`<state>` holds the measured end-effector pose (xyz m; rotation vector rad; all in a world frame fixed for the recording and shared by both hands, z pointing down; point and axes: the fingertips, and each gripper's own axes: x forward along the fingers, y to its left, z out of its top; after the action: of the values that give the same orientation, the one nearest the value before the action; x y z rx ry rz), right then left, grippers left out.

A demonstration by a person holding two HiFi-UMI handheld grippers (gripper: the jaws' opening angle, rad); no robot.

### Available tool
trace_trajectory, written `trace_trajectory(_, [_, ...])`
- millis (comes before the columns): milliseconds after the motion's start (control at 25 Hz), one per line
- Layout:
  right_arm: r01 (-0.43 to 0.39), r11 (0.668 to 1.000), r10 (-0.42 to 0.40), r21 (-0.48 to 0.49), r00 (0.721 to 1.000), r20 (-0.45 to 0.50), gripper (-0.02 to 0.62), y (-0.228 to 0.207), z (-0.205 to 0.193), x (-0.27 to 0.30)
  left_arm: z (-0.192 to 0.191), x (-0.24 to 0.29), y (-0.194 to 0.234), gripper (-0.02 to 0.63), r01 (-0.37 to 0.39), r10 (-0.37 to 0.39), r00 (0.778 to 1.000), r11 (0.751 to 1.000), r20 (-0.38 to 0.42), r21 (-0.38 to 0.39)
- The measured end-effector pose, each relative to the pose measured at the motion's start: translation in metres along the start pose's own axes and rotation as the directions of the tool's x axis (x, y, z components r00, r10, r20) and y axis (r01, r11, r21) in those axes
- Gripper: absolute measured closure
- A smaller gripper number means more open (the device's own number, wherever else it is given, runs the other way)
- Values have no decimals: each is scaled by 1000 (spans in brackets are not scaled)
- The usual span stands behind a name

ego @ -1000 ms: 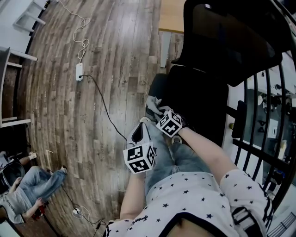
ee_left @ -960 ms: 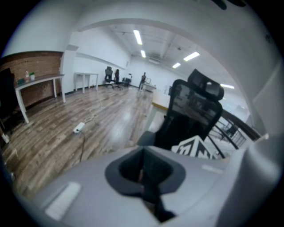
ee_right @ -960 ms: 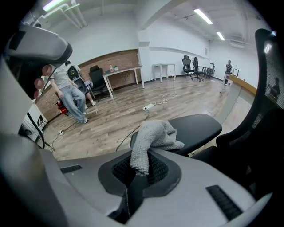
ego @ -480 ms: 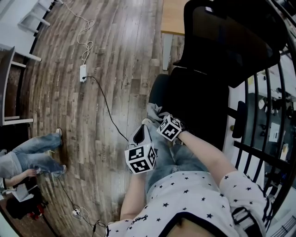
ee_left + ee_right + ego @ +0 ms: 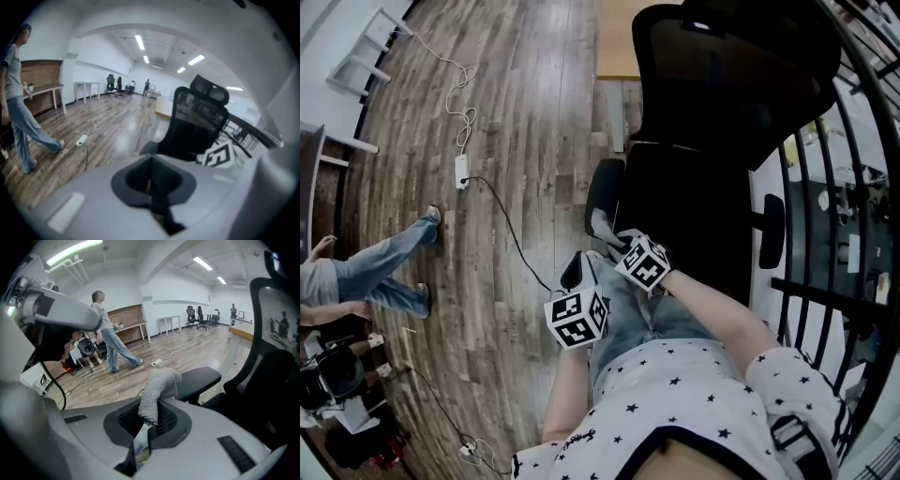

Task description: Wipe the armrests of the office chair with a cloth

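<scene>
Clamping one cloth (image 5: 157,390), right gripper (image 5: 142,430) near one armrest (image 5: 199,378); left gripper (image 5: 152,190) closed, empty.

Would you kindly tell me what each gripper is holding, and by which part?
The right gripper grips the grey cloth by one end; the left gripper, jaws together, holds nothing.

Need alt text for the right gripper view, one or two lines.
The right tool is shut on a grey knitted cloth that sticks up from its jaws, with the office chair's black armrest just behind it. The chair's mesh backrest fills the right edge; a person walks across the wood floor beyond.
</scene>
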<state>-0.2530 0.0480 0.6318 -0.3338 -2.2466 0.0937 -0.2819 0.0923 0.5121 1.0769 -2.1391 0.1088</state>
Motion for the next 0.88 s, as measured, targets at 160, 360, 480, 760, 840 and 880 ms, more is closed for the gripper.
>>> trace_trajectory(160, [41, 998, -44, 43, 997, 65, 566, -11, 5, -35, 7, 4, -16, 603, 29, -29, 1000, 999, -1, 34])
trace_trajectory(360, [126, 984, -144, 126, 979, 144, 566, -30, 4, -85, 22, 10, -47, 603, 95, -96, 995, 992, 2, 81])
trace_trajectory(480, [183, 967, -215, 176, 959, 183, 566, -41, -5, -118, 26, 16, -75, 603, 149, -150, 989, 980, -7, 128])
trace_trajectory(760, [296, 916, -355, 270, 913, 204, 566, -55, -25, -183, 35, 25, -135, 603, 280, -276, 960, 932, -47, 230])
trace_trajectory(840, [325, 895, -393, 306, 899, 194, 566, -55, -33, -199, 38, 24, -151, 603, 318, -313, 948, 913, -60, 257])
trace_trajectory(880, [338, 884, -410, 324, 893, 187, 566, -55, -38, -206, 39, 23, -159, 603, 335, -329, 942, 903, -68, 269])
